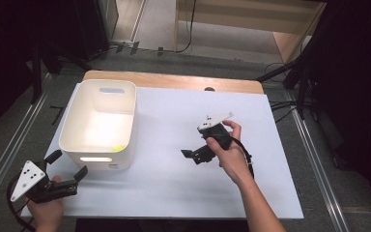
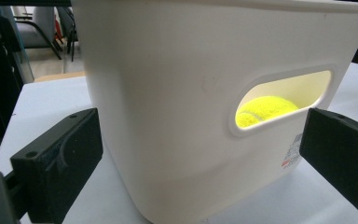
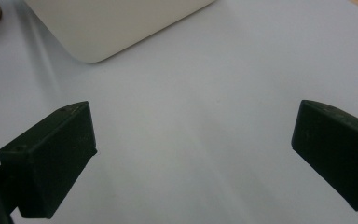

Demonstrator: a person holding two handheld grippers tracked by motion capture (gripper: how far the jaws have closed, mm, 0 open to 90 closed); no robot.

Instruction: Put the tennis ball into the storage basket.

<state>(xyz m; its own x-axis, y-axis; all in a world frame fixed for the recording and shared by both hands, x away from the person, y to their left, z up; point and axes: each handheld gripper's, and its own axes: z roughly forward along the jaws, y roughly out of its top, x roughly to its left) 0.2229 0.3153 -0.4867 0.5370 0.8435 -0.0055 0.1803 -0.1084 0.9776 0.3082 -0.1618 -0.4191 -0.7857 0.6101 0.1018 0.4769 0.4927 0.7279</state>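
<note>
Inside one white bin point(image 1: 77, 126), seemingly one tennis ball point(image 2: 265, 109); both grippers' fingers point(image 2: 58, 163) spread wide.

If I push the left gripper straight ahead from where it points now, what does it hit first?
Most likely the near wall of the white bin, beside its handle slot. The left gripper is open, its jaws straddling that corner. The tennis ball sits behind the wall, inside.

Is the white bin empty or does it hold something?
Not empty: a yellow tennis ball shows through the white bin's handle slot in the left gripper view.
</note>
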